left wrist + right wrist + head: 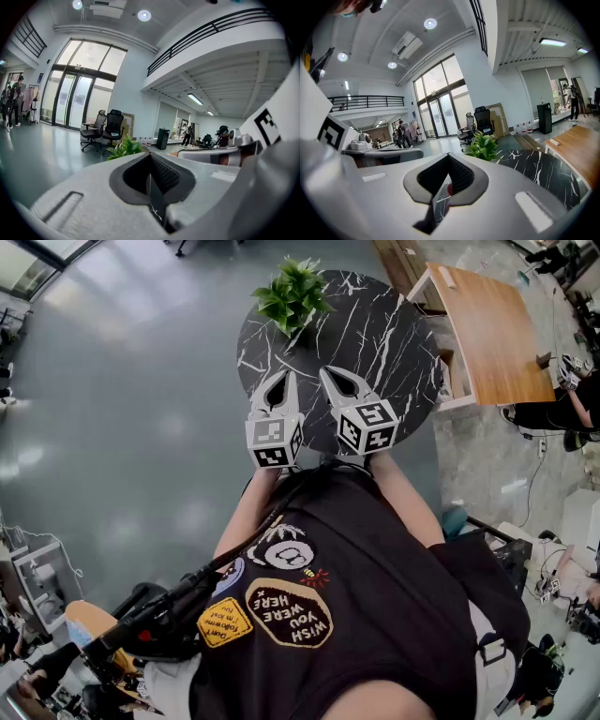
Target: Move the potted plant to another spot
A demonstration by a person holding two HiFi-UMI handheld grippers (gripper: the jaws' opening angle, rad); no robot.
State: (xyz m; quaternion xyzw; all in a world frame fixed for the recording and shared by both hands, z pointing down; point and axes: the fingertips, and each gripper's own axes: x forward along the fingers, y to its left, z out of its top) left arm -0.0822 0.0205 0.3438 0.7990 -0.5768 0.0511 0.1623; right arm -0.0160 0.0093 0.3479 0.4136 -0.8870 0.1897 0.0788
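Observation:
The potted plant point(293, 294), a small bush of green leaves, stands at the far left rim of a round black marble table point(394, 343). Both grippers hover side by side over the table's near part, a good way short of the plant. In the head view my left gripper point(283, 376) and my right gripper point(326, 372) each have their jaws together with nothing between them. The left gripper view has the plant point(124, 146) just beyond my left gripper point(150, 155). In the right gripper view the plant point(483, 144) is ahead and slightly right of my right gripper point(449, 157).
A wooden table point(487, 329) stands right of the marble one. Black office chairs point(105, 129) sit on the grey floor beyond the plant. A seated person point(562, 413) is at the far right, and other people stand in the background.

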